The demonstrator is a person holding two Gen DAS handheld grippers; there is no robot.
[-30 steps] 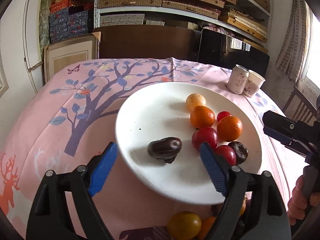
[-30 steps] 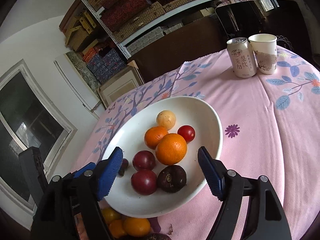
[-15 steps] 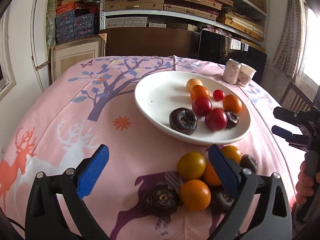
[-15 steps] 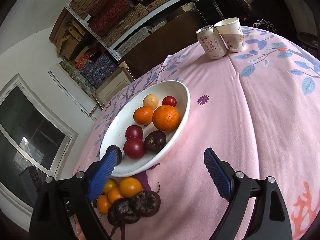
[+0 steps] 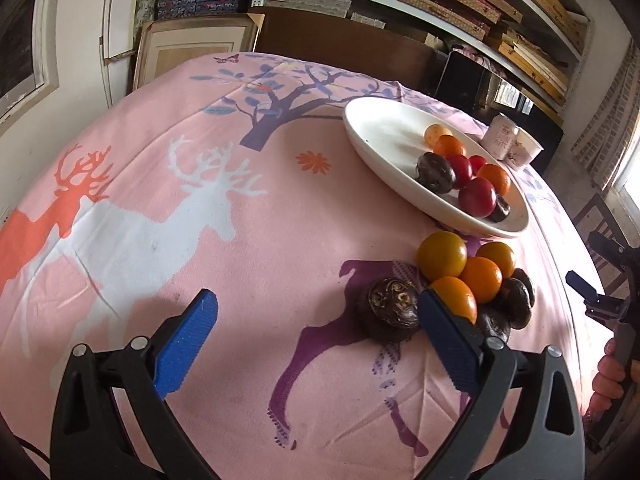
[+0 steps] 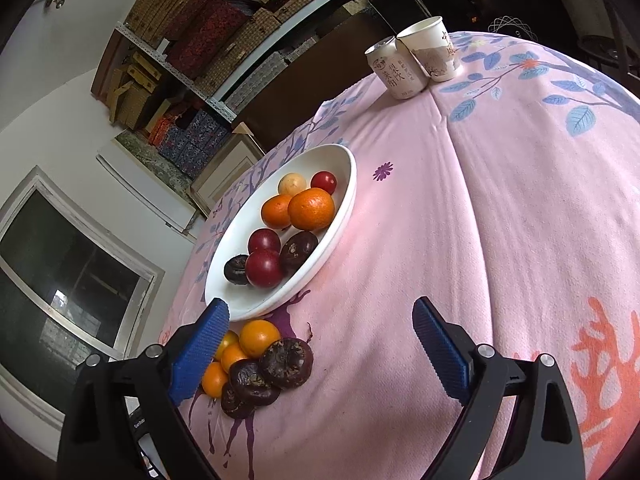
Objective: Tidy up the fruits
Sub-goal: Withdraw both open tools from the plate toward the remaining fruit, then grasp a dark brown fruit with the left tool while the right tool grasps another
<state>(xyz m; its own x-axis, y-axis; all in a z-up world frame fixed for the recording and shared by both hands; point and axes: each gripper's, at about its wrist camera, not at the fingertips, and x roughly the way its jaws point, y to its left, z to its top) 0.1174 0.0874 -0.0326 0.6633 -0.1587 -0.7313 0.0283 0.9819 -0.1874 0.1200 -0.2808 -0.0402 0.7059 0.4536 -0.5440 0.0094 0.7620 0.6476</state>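
A white plate [image 5: 384, 128] [image 6: 344, 208] on the pink tablecloth holds oranges [image 6: 311, 209], red plums [image 6: 264, 268] and dark wrinkled fruits [image 5: 435, 166]. A loose pile of oranges [image 5: 442, 255] and dark fruits [image 5: 390, 307] [image 6: 286, 362] lies on the cloth in front of the plate. My left gripper [image 5: 318, 340] is open and empty, above the cloth left of the pile. My right gripper [image 6: 320, 354] is open and empty, its left finger beside the pile; it also shows in the left wrist view [image 5: 600, 280].
A drink can [image 6: 396, 72] and a paper cup [image 6: 434, 50] stand at the far side of the table. Shelves with boxes and a dark cabinet stand behind the table. A wooden chair [image 5: 600, 220] is at the right.
Both grippers have pulled back from the plate toward the near table edge. A dark fruit that lay between my left gripper's jaws now sits on the plate with the others. The pile is now in view.
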